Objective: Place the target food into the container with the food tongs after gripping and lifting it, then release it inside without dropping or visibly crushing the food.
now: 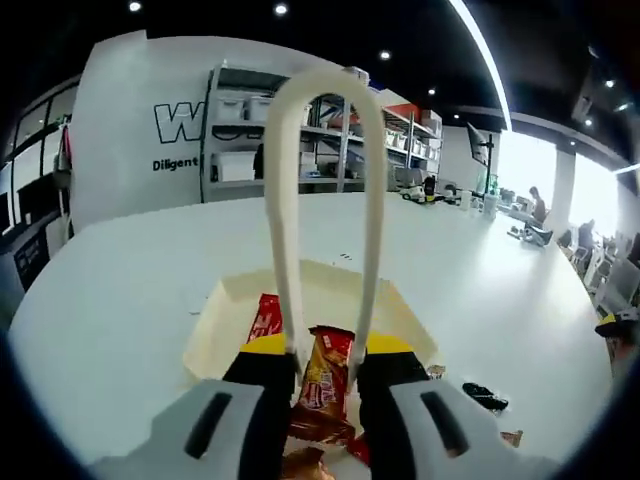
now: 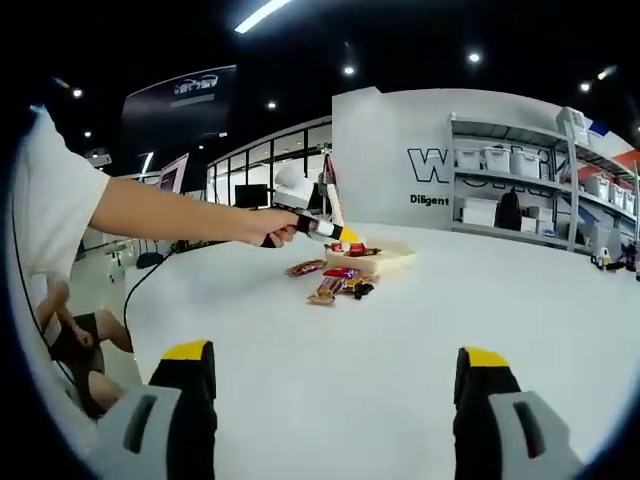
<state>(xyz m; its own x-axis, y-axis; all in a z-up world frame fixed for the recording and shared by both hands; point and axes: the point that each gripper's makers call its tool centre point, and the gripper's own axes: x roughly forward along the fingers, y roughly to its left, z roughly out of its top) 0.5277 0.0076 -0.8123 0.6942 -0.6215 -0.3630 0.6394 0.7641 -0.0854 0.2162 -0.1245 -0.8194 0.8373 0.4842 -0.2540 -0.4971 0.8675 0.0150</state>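
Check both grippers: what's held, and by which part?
Left gripper holds the tongs by their arms, tips pinching a snack packet mid-body. Right gripper holds nothing.

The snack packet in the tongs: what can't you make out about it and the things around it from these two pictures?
- Snack packet, left gripper view: its lower end is hidden behind the left gripper.
- Tray, left gripper view: the near part is covered by the tongs and gripper.
- Loose packets, right gripper view: too small to read or count.
- Right gripper: holds nothing.
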